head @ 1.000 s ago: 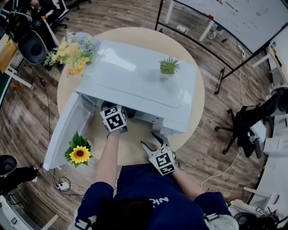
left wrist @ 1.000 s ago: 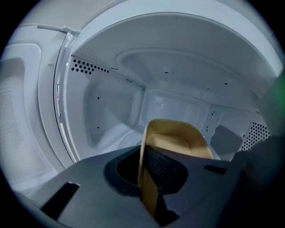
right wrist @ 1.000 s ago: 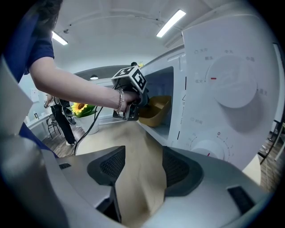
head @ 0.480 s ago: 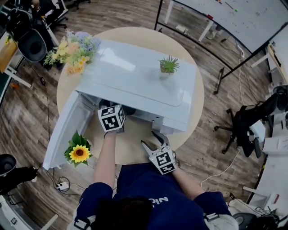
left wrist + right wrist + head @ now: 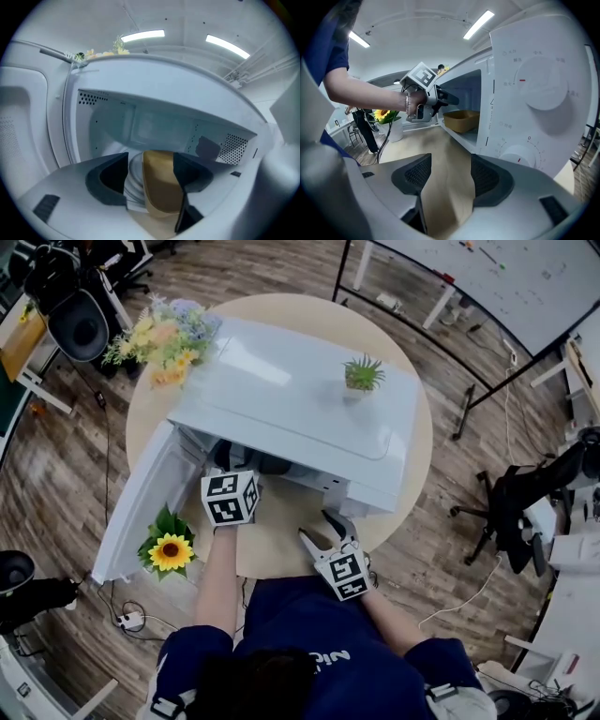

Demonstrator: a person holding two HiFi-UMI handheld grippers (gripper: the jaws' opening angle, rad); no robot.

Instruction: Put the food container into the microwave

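The white microwave [image 5: 291,404] stands on the round table [image 5: 281,545] with its door [image 5: 141,512] swung open to the left. A tan food container [image 5: 161,185] rests on the glass turntable [image 5: 132,176] inside the cavity; the right gripper view also shows the container [image 5: 461,119] there. My left gripper [image 5: 234,476] hovers at the mouth of the cavity, open, its jaws apart from the container. In the right gripper view the left gripper [image 5: 447,99] sits just outside the opening. My right gripper [image 5: 323,531] is open and empty over the table's front edge, below the control panel.
A potted sunflower [image 5: 171,551] stands under the open door. A flower bouquet [image 5: 164,334] is at the microwave's back left and a small green plant [image 5: 364,374] on its top. Control dials [image 5: 546,84] face my right gripper. Office chairs [image 5: 525,493] ring the table.
My left gripper has drawn back out of the microwave cavity toward the person, leaving the container inside. The right gripper has stayed put.
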